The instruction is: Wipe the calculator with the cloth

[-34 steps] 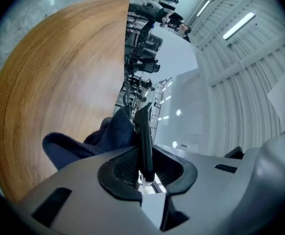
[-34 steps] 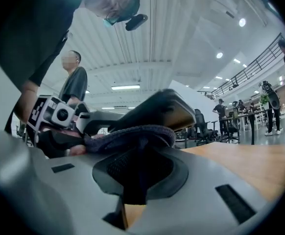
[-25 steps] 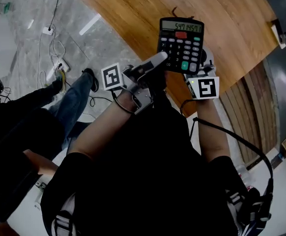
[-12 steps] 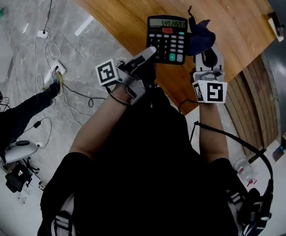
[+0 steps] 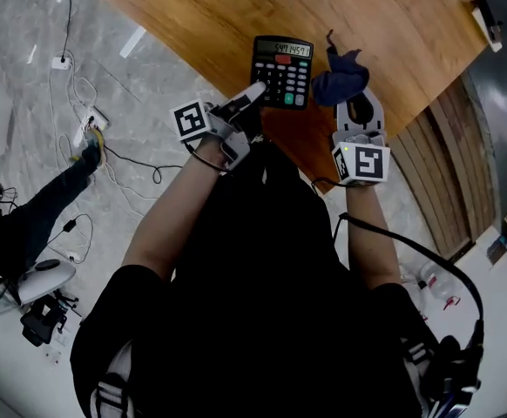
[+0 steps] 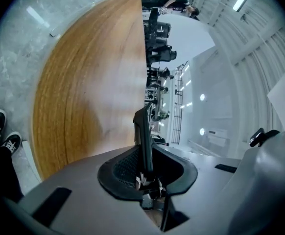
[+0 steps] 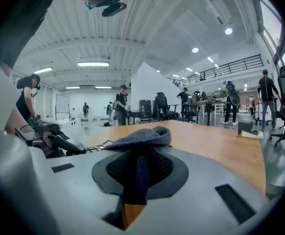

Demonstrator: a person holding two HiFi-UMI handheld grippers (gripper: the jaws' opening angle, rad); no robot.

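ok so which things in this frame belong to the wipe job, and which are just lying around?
In the job:
- calculator, clamped in the left gripper's jaws
- dark blue cloth, clamped in the right gripper's jaws
- wooden table

Lying about:
- small white item at the table's far corner
- power strip and cables on the floor

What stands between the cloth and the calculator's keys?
Nothing visible. The cloth, pinched in the right gripper, is close beside the calculator's right edge; the left gripper clamps its lower-left corner, on the far side.
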